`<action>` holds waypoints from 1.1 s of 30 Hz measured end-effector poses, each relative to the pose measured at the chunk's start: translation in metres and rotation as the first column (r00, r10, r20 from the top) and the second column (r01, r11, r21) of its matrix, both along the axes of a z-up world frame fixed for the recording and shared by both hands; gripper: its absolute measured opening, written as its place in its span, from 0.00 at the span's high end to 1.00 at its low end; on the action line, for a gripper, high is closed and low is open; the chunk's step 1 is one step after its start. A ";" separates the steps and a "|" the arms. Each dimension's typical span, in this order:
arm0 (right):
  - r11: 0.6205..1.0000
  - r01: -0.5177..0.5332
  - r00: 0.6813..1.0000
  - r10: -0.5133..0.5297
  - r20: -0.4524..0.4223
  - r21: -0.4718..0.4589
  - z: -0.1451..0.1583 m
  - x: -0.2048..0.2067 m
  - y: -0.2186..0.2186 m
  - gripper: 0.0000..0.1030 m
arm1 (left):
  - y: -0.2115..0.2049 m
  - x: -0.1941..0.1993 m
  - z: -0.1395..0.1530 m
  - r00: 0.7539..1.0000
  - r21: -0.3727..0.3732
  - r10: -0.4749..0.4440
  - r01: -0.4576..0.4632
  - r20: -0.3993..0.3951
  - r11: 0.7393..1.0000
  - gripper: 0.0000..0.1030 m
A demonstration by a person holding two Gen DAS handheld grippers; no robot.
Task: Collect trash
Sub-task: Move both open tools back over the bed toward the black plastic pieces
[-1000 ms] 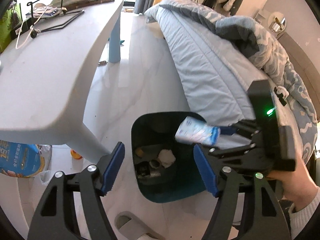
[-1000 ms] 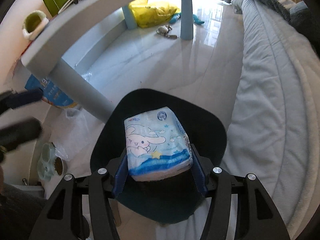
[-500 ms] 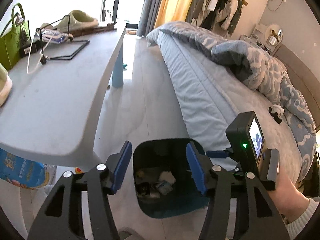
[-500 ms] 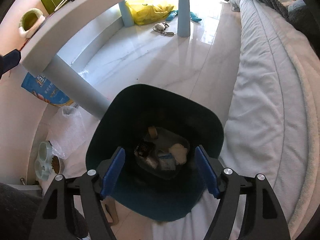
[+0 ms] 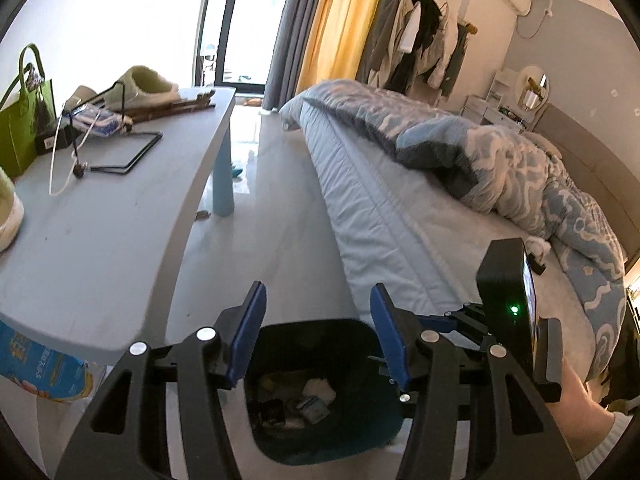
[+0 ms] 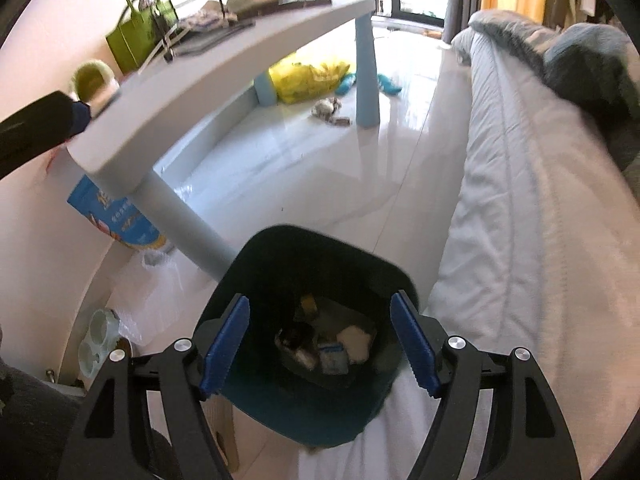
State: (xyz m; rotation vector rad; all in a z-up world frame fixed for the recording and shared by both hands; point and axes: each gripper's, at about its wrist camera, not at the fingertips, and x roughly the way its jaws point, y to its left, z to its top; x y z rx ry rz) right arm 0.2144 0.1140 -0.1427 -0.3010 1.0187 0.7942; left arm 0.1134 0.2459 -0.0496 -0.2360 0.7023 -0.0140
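**Packet dropped in the bin, both grippers drawn back**

The blue-and-white tissue packet that was clamped in the right gripper a second ago has been let go and is now seen lying at the bottom of the dark bin, among the other scraps. Both grippers have been raised since then, so more of the room is taken in and the bin sits lower in each view.

The right gripper's blue pads are held about half apart with nothing between them; only the bin's inside is seen through the gap. The left gripper is likewise about half open and empty, poised above the bin's far rim.

The bin is wedged between the grey table leg on the left and the bed on the right, near the person. Clutter is seen on the floor far under the table: a yellow bag and small scraps.

The main risk is judged to be a knock against the table's edge or the bin rim as the grippers are swung away, which could tip the bin and spill what has been collected.
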 end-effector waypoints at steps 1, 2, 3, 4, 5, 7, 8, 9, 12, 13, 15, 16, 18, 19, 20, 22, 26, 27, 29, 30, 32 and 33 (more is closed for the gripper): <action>1.000 0.005 1.000 -0.005 0.009 0.008 0.004 0.000 -0.004 0.28 | -0.002 0.001 0.003 1.000 -0.001 -0.002 0.002 0.007 1.000 0.45; 1.000 0.010 1.000 -0.011 0.023 0.022 0.009 0.001 -0.010 0.28 | -0.006 0.001 0.006 1.000 -0.001 -0.004 0.004 0.017 1.000 0.45; 0.999 0.016 0.999 -0.017 0.036 0.037 0.015 0.001 -0.015 0.28 | -0.009 0.002 0.009 1.000 -0.001 -0.006 0.006 0.024 1.000 0.45; 0.999 0.020 0.999 -0.022 0.045 0.047 0.019 0.002 -0.020 0.28 | -0.013 0.003 0.012 0.999 -0.002 -0.010 0.010 0.033 1.000 0.45; 0.998 0.026 0.998 -0.029 0.056 0.058 0.024 0.003 -0.025 0.28 | -0.018 0.005 0.014 0.999 -0.003 -0.013 0.013 0.039 1.000 0.45; 0.996 0.037 0.997 -0.043 0.072 0.077 0.030 0.003 -0.037 0.28 | -0.027 0.007 0.018 0.998 -0.011 -0.024 0.025 0.050 1.000 0.45; 0.996 0.043 0.996 -0.050 0.077 0.083 0.033 0.005 -0.043 0.28 | -0.031 0.008 0.019 0.998 -0.018 -0.030 0.031 0.053 0.999 0.45; 0.995 0.049 0.995 -0.057 0.083 0.088 0.035 0.006 -0.049 0.28 | -0.034 0.010 0.019 0.998 -0.022 -0.034 0.036 0.056 0.999 0.45; 0.993 0.068 0.993 -0.077 0.094 0.098 0.041 0.010 -0.066 0.28 | -0.054 0.015 0.023 0.996 -0.015 -0.057 0.058 0.064 0.998 0.45; 0.992 0.074 0.992 -0.084 0.096 0.103 0.043 0.011 -0.072 0.28 | -0.058 0.016 0.024 0.996 -0.009 -0.063 0.063 0.067 0.998 0.45; 0.990 0.086 0.990 -0.098 0.102 0.113 0.046 0.012 -0.083 0.28 | -0.072 0.020 0.026 0.994 0.009 -0.079 0.079 0.071 0.997 0.45; 0.988 0.096 0.988 -0.109 0.107 0.118 0.048 0.013 -0.091 0.28 | -0.077 0.020 0.026 0.994 0.015 -0.087 0.086 0.072 0.996 0.45; 0.986 0.118 0.984 -0.132 0.118 0.121 0.051 0.015 -0.107 0.28 | -0.089 0.024 0.026 0.992 0.020 -0.107 0.106 0.069 0.994 0.45; 0.984 0.127 0.982 -0.142 0.123 0.121 0.051 0.015 -0.114 0.28 | -0.097 0.027 0.026 0.990 0.022 -0.121 0.120 0.067 0.993 0.45; 0.983 0.137 0.980 -0.153 0.128 0.122 0.052 0.015 -0.121 0.28 | -0.105 0.029 0.026 0.989 0.025 -0.130 0.129 0.068 0.991 0.45; 0.978 0.166 0.973 -0.183 0.140 0.124 0.054 0.018 -0.139 0.28 | -0.117 0.033 0.027 0.987 0.025 -0.142 0.141 0.072 0.990 0.45; 0.964 0.230 0.956 -0.250 0.153 0.138 0.058 0.024 -0.172 0.28 | -0.139 0.041 0.028 0.983 0.020 -0.164 0.163 0.079 0.986 0.45; 0.959 0.244 0.952 -0.265 0.155 0.141 0.059 0.026 -0.182 0.28 | -0.145 0.042 0.028 0.982 0.020 -0.168 0.167 0.080 0.986 0.45; 0.955 0.261 0.947 -0.282 0.155 0.144 0.059 0.028 -0.194 0.28 | -0.156 0.046 0.028 0.980 0.022 -0.179 0.178 0.082 0.984 0.45; 0.952 0.271 0.943 -0.292 0.157 0.141 0.058 0.030 -0.202 0.28 | -0.163 0.049 0.028 0.979 0.022 -0.187 0.186 0.083 0.982 0.45; 0.948 0.288 0.937 -0.308 0.162 0.139 0.058 0.032 -0.216 0.28 | -0.172 0.053 0.028 0.977 0.024 -0.195 0.193 0.083 0.981 0.45; 0.944 0.299 0.934 -0.319 0.162 0.138 0.057 0.034 -0.225 0.28 | -0.176 0.055 0.028 0.977 0.025 -0.197 0.195 0.083 0.980 0.45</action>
